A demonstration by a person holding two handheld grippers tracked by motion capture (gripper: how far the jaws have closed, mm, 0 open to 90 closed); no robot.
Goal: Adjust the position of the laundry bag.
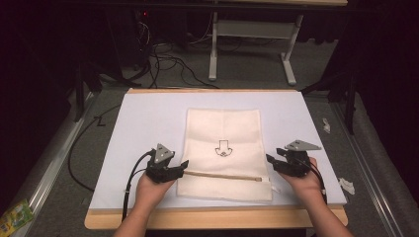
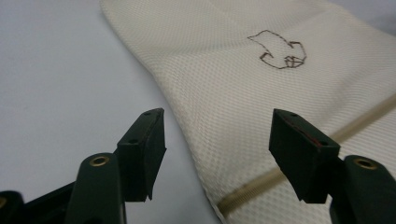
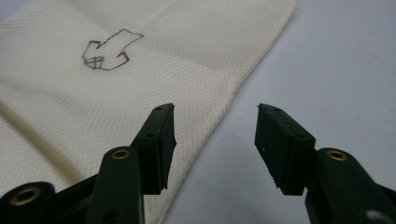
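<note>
A cream mesh bag (image 1: 225, 148) lies flat in the middle of the white board, with a small dark outline drawing (image 1: 222, 148) at its centre and a tan zipper strip (image 1: 222, 176) across its near end. My left gripper (image 1: 179, 168) sits open at the bag's left edge, level with the zipper strip (image 2: 261, 184); the bag's edge (image 2: 187, 121) runs between its jaws. At the bag's right edge my right gripper (image 1: 272, 161) is open too, with the bag's edge (image 3: 219, 116) between its jaws. The drawing (image 2: 279, 49) (image 3: 109, 50) is ahead of each gripper.
The white board (image 1: 148, 118) rests on a wooden table whose front edge (image 1: 212, 219) is near the person. Cables (image 1: 163, 64) and a white frame's legs (image 1: 212, 54) stand on the floor behind. Scraps of paper (image 1: 346, 185) lie to the right.
</note>
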